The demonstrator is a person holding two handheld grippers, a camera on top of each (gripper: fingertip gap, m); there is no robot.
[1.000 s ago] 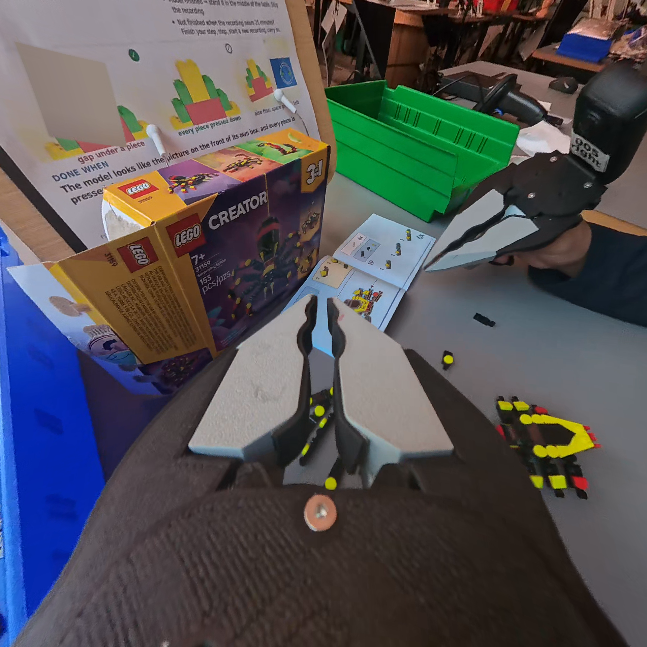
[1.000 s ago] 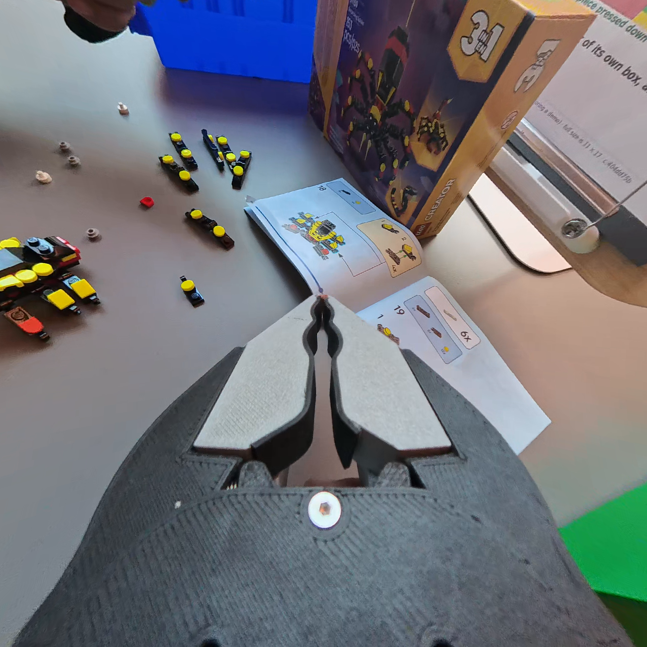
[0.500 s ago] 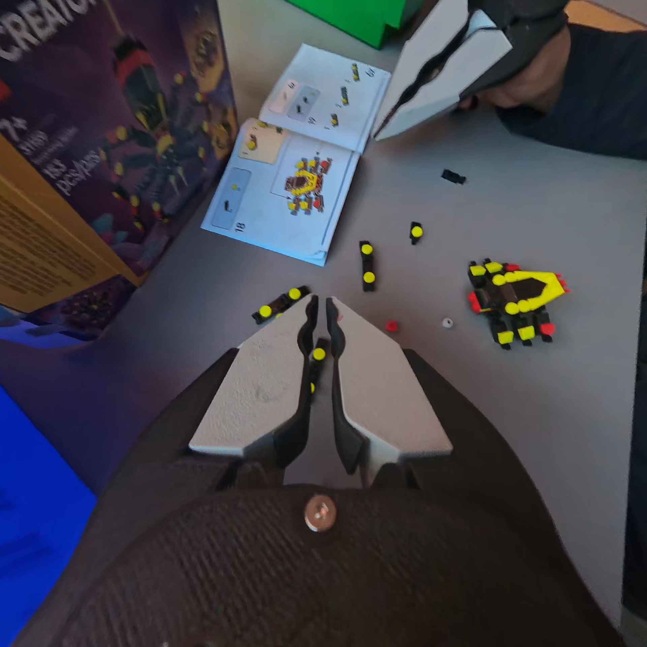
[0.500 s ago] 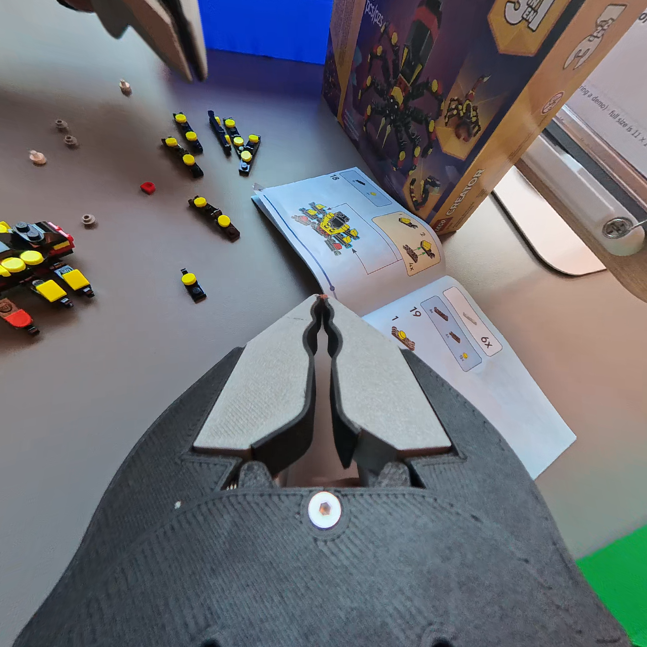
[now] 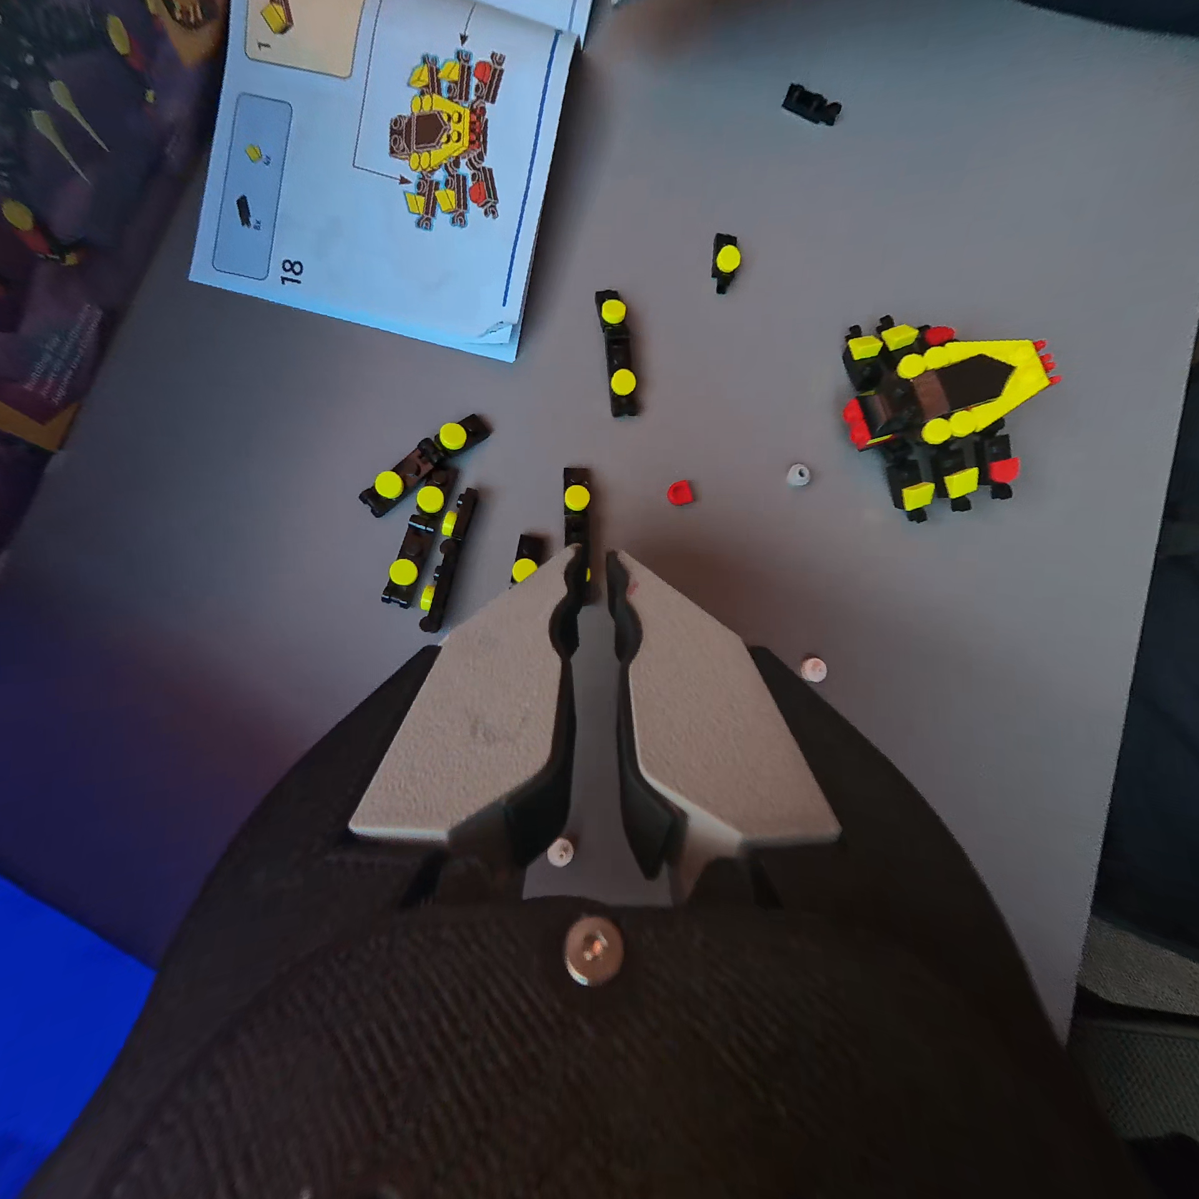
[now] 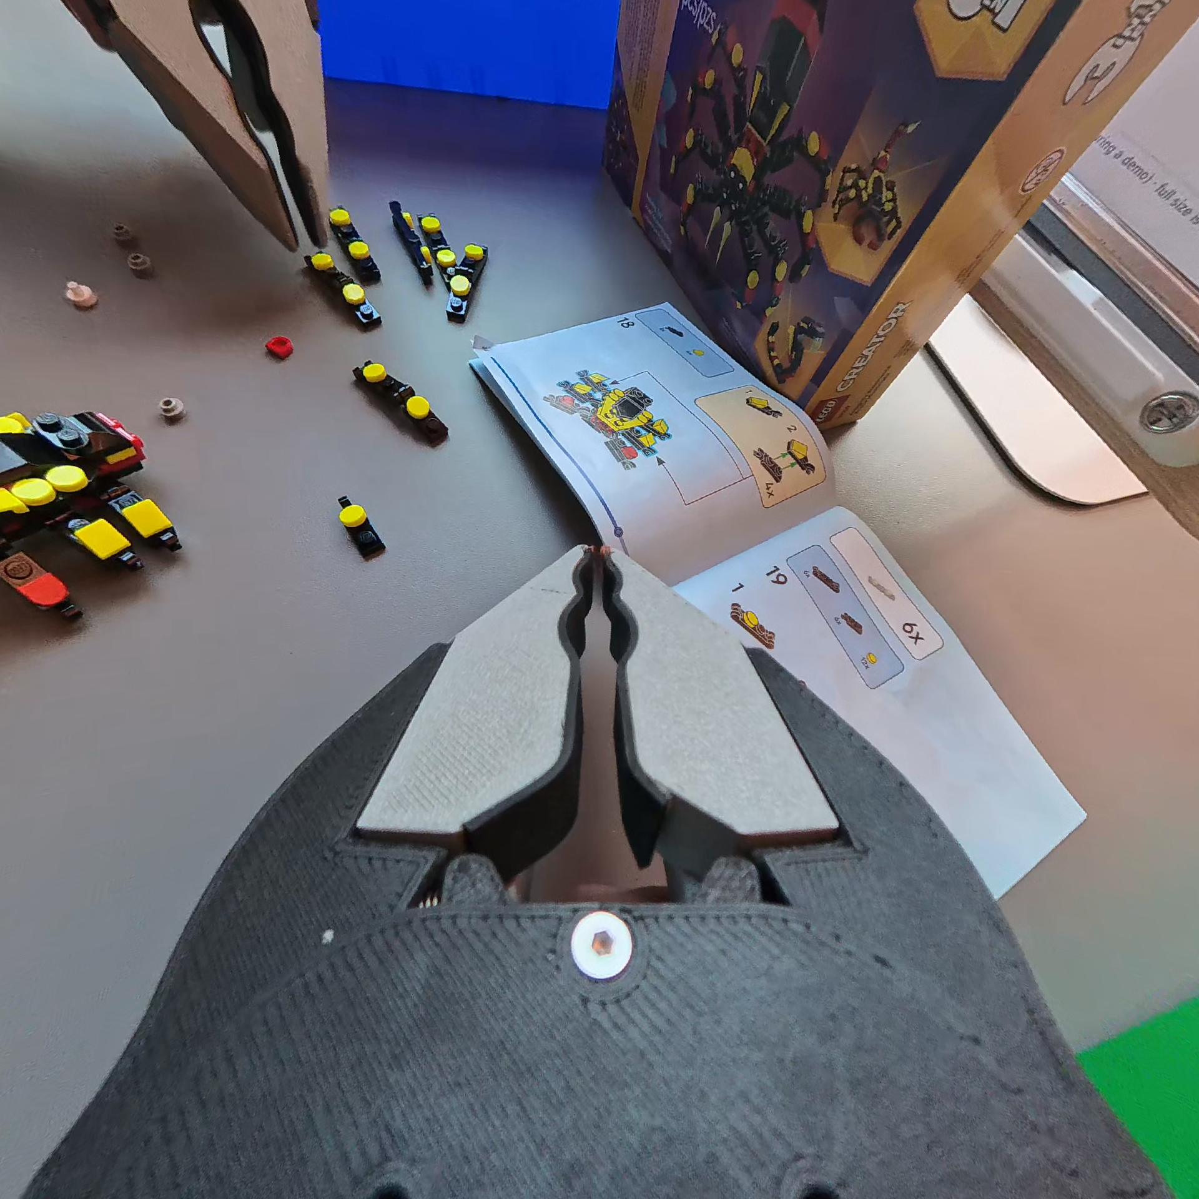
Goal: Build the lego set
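Partly built spider body (image 5: pixel 941 415), black with yellow and red plates, lying on the grey table (image 5: pixel 843 746) well apart from the loose parts. Between it and the open instruction booklet (image 5: pixel 389 194) lie several black leg segments with yellow round studs (image 5: pixel 425 506); one segment (image 5: pixel 576 512) runs straight toward the left gripper (image 5: pixel 593 561).

Step in hand, as judged: picking up a leg segment for attachment to the body, as the booklet's open spread suggests.

The left gripper's jaws stand slightly parted, a narrow gap between the tips, poised over the near end of that segment; contact cannot be confirmed, and nothing is held. The next move likely calls for lowering so the tips straddle the narrow bar, then closing squarely without nudging the neighbouring segment (image 5: pixel 527 561).

The right gripper (image 6: pixel 597 553) hovers at the booklet's edge, tips nearly meeting and empty. The set's box (image 6: pixel 843 194) stands behind the booklet.
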